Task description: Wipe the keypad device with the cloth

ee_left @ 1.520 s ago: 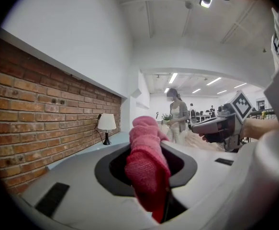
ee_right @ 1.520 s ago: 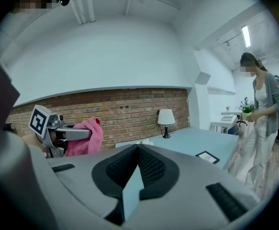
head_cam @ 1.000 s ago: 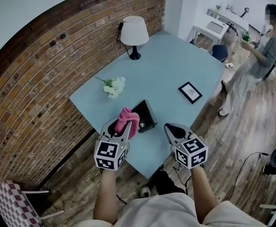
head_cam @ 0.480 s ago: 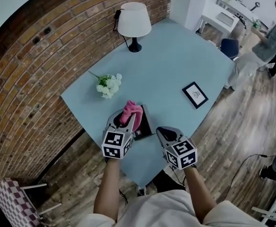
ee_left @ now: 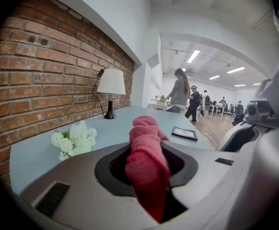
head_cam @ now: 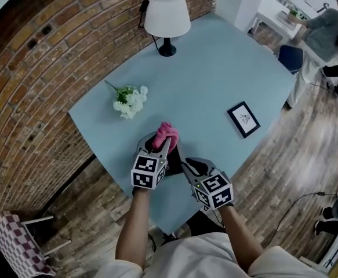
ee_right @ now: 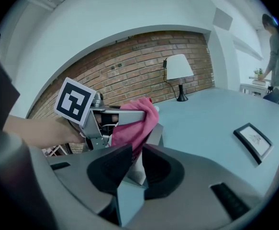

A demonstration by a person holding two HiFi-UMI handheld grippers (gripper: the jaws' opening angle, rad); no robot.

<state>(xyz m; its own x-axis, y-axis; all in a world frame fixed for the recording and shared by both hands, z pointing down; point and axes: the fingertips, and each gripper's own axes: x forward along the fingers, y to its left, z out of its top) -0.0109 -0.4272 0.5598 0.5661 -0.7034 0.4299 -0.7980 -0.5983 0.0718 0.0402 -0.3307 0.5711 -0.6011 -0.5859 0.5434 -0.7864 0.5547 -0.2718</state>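
On the blue table [head_cam: 215, 74] — a lamp [head_cam: 167, 13], white flowers [head_cam: 128, 102], a framed picture [head_cam: 243, 119].

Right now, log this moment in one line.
left hand-held gripper: shut on pink cloth | right hand-held gripper: shut on keypad device | cloth over device

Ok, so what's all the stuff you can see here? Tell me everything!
table: 1, light blue, next to the wall
wall: 1, red-brown brick, left side
lamp: 1, white shade on a black stand, far corner of the table
flowers: 1 bunch, white, on the table near the wall
picture frame: 1, black, flat on the table's right side
cloth: 1, pink, held by the left gripper
keypad device: 1, dark grey, near edge of the table, by the cloth
chair: 1, red and white checks, lower left
person: 1, grey top, far off at upper right
left gripper: 1, grey, fingers shut on the cloth
right gripper: 1, grey, fingers shut on the keypad device's edge
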